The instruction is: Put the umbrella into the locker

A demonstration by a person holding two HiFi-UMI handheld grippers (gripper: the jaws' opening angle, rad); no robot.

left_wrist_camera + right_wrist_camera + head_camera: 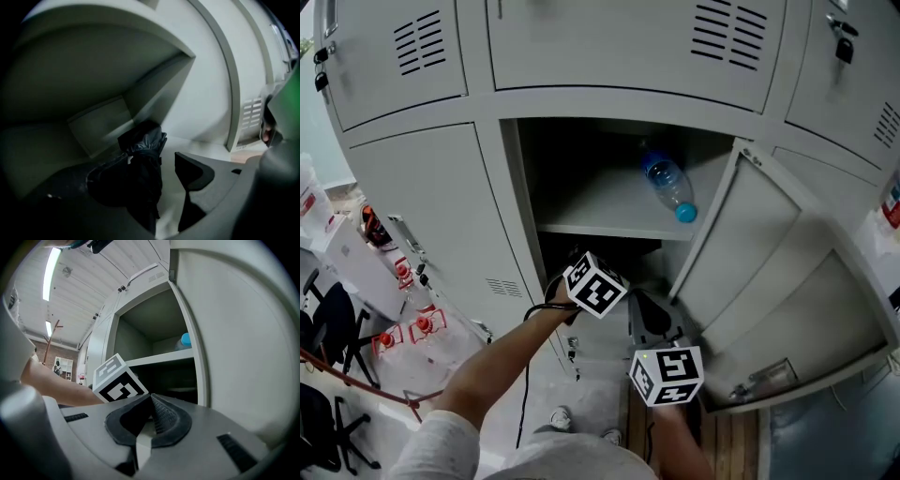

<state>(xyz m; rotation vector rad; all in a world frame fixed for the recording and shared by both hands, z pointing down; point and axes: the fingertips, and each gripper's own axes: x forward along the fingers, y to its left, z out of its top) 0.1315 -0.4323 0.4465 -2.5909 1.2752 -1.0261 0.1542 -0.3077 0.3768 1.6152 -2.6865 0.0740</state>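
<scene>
Looking along the left gripper (157,161), its jaws stand apart: the folded black umbrella (143,154) sits against the left-hand jaw, and a strip of pale floor shows between it and the right-hand one. So it looks more let go than clamped, though it's dark down there.

The umbrella is already inside the lower compartment (93,117) of the locker (609,103), under the shelf (600,211) with the water bottle (670,187) on it. Its long axis runs pretty much straight ahead from the claw, with the far end pointing toward the back corner.

That's the bit that matters, imo. Since it lies in line with the jaws and between them, the clean exit is straight back out the way the gripper points. Any sideways swing would probably drag it along.

The right gripper (149,401) is pinched together on nothing and hangs outside by the open door (741,253), so the left is the nearer one by far.
</scene>
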